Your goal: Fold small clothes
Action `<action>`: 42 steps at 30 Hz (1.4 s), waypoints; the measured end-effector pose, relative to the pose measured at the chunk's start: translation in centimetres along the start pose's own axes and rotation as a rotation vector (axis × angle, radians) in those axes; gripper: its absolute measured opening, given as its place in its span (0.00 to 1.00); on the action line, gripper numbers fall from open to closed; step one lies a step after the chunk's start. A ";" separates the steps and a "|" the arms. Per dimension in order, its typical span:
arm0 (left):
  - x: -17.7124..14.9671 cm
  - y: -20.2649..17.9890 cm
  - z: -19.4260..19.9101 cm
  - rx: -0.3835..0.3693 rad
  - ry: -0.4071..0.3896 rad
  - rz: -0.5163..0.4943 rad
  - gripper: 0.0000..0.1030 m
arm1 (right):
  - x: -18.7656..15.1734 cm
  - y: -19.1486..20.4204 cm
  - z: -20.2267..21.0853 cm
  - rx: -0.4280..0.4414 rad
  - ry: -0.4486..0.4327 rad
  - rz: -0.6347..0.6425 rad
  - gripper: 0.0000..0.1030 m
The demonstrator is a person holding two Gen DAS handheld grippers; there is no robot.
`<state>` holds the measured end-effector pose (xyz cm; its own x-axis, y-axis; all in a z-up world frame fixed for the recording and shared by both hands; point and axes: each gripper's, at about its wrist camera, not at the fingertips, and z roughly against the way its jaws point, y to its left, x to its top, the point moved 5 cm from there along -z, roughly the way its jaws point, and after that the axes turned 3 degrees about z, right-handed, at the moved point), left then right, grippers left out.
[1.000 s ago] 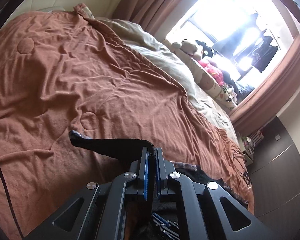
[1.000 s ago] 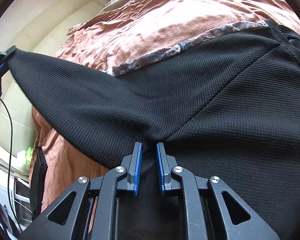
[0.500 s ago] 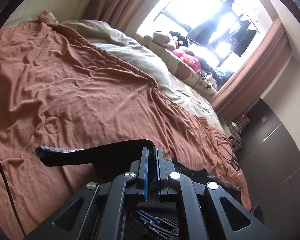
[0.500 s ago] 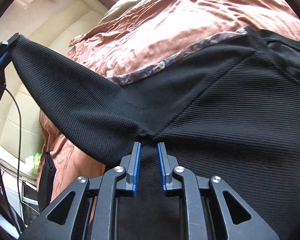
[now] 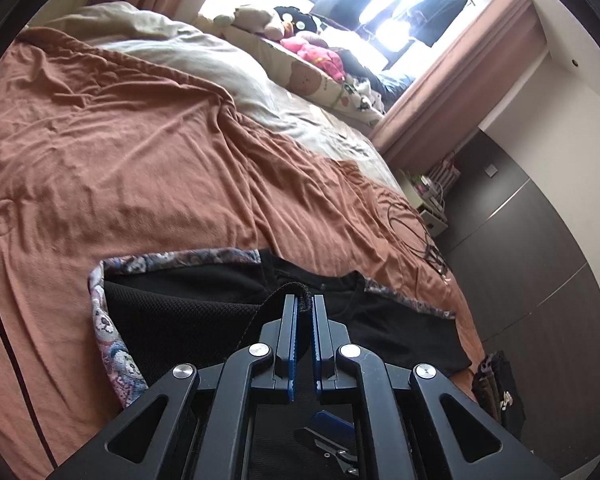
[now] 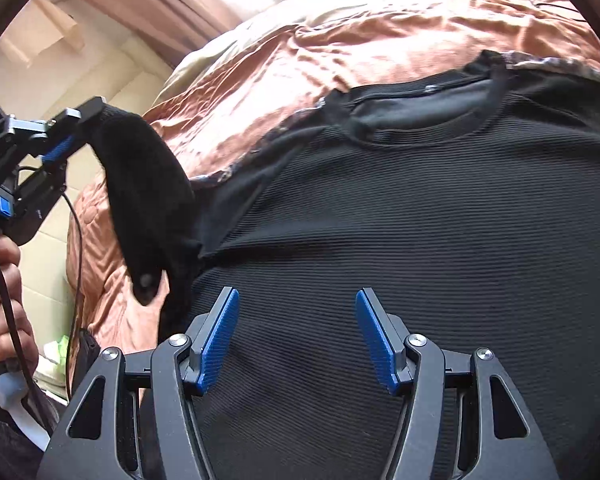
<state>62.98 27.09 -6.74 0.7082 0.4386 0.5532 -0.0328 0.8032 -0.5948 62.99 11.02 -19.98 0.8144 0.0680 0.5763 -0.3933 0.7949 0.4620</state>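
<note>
Right wrist view: a black shirt (image 6: 380, 220) lies spread on a brown bedspread (image 6: 380, 40), neckline at one o'clock. The left gripper (image 6: 74, 128), at nine o'clock, pinches the sleeve (image 6: 140, 184) to carry it over the body. The right gripper (image 6: 296, 336), jaws opening with nothing clamped between them, hovers over the chest, apparently freed for its next hold.

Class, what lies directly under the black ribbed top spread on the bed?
Under the black ribbed top a patterned cloth border shows, lying on the rust-brown bedcover. The rest beneath is covered.
</note>
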 end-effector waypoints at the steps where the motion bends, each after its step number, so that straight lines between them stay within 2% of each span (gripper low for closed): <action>1: -0.6 -0.2 -0.9 -0.008 0.029 0.000 0.06 | -0.3 -0.1 0.6 -0.008 -0.001 0.003 0.57; 2: -1.1 -0.4 -1.7 -0.010 0.058 -0.003 0.07 | -0.3 -0.2 0.8 -0.017 -0.001 0.007 0.58; 4: -2.2 -0.4 -3.2 0.011 0.122 -0.013 0.25 | -0.2 -0.6 1.2 -0.040 0.001 0.015 0.63; 5: -2.5 0.0 -3.3 0.025 0.131 -0.014 0.43 | -0.2 -0.6 1.3 -0.040 0.000 0.017 0.65; 6: -2.7 0.4 -3.0 0.038 0.118 -0.011 0.54 | 0.0 -0.4 1.4 -0.038 -0.001 0.019 0.65; 8: -2.5 1.8 -1.8 0.078 0.080 0.002 0.59 | -0.1 -0.4 1.1 -0.045 -0.002 0.021 0.65; 12: -2.6 6.0 -0.2 0.201 0.060 0.059 0.59 | -0.1 -0.6 0.4 -0.070 -0.012 0.042 0.65; 14: -3.1 7.8 0.2 0.229 0.066 0.090 0.59 | 0.0 -0.8 -0.2 -0.071 -0.014 0.053 0.65; 19: -5.0 10.2 -0.7 0.219 0.108 0.176 0.58 | 1.0 -1.7 -1.5 -0.079 -0.011 0.045 0.63; 23: -6.3 10.8 -2.3 0.222 0.149 0.187 0.58 | 2.0 -2.1 -2.9 -0.074 0.000 0.049 0.52; 29: -8.0 11.4 -3.6 0.220 0.199 0.217 0.58 | 3.3 -2.8 -5.2 -0.067 0.018 0.042 0.46; 33: -9.0 11.3 -4.1 0.224 0.225 0.208 0.58 | 4.2 -2.6 -6.3 -0.059 0.012 0.052 0.45; 35: -9.3 11.3 -4.2 0.221 0.227 0.217 0.56 | 4.5 -2.5 -7.0 -0.058 0.015 0.064 0.41; 37: -9.6 11.4 -4.5 0.221 0.235 0.222 0.44 | 4.7 -2.5 -7.6 -0.063 0.017 0.074 0.35; 39: -9.9 11.5 -4.8 0.204 0.248 0.242 0.18 | 5.0 -2.7 -8.2 -0.086 0.019 0.081 0.13; 41: -9.8 11.8 -4.8 0.205 0.247 0.255 0.05 | 5.2 -2.7 -8.5 -0.068 0.020 0.079 0.06; 42: -9.5 11.8 -4.6 0.200 0.235 0.261 0.03 | 5.3 -2.7 -8.3 -0.062 0.016 0.080 0.04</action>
<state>59.08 30.57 -21.70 0.7994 0.5524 0.2361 -0.3530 0.7499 -0.5595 71.88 14.29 -23.78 0.7883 0.1422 0.5987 -0.4308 0.8223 0.3719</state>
